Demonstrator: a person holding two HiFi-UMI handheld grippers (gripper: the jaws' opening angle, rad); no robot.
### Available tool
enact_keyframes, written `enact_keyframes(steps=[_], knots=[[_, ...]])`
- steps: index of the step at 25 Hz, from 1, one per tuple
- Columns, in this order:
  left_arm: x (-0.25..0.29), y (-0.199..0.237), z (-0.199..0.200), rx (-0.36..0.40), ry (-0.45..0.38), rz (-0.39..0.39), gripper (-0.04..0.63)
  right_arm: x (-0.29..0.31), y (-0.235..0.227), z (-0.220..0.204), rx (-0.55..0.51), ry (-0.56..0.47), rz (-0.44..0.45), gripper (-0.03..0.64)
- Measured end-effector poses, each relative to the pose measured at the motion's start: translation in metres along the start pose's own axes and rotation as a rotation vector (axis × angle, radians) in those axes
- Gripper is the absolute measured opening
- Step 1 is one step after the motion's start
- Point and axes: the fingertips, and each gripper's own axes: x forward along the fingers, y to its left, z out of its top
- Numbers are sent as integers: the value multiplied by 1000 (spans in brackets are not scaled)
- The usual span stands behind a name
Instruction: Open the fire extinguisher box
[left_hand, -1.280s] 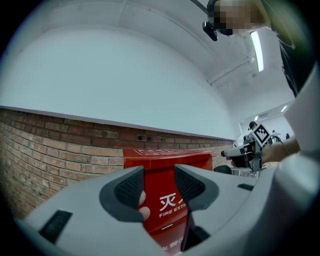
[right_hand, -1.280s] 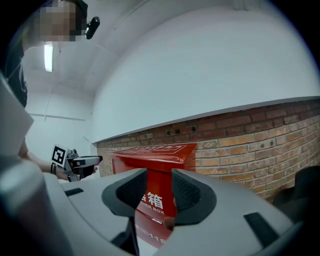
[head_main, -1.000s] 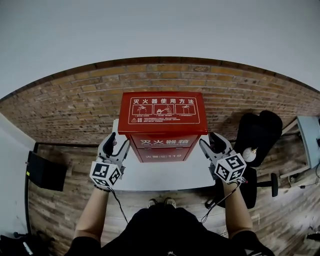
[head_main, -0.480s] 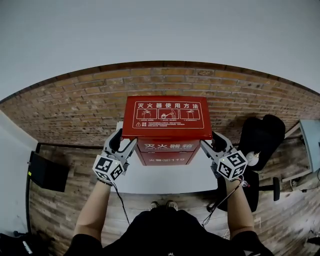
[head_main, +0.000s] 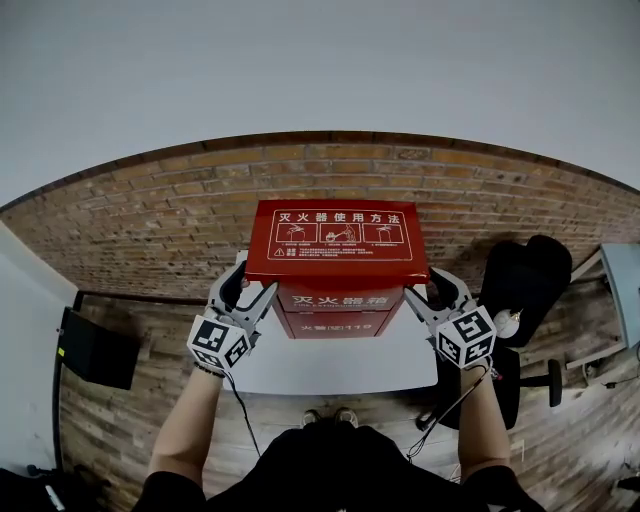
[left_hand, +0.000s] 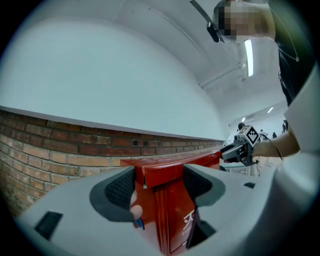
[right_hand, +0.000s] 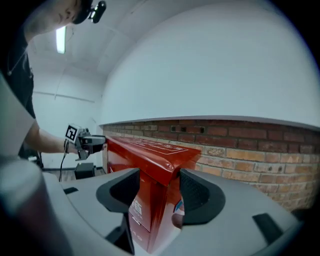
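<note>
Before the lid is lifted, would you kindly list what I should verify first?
1. The lid lies between the left gripper jaws, which have just been opening: ok.
2. It also lies between the right gripper jaws, which have just been closing: ok.
3. Jaws clamped on lid: not ok, both open.
4. The box stands on the table: ok.
5. The brick wall clears the lid's swing: cannot tell.

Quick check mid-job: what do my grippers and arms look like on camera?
Left gripper and right gripper: light grey bodies, black textured pads, each with a white cube of black square markers. A thin black cable trails from each. Black top, forearms bare.
</note>
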Motion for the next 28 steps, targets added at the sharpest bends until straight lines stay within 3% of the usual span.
enact_keyframes(steps=[3, 8, 14, 20, 28], knots=[[2, 1, 17, 32, -8, 2, 339, -3, 0, 18, -66, 16, 33, 258], [13, 7, 49, 84, -28, -6, 339, -5, -13, 59, -35, -66, 46, 259], [37, 26, 84, 138, -71, 23, 339, 11, -38, 103, -56, -154, -36, 258], [67, 45, 102, 166, -79, 58, 337, 33, -66, 129, -63, -161, -156, 250], [97, 69, 120, 176, -72, 100, 334, 53, -108, 155, -51, -167, -297, 107]])
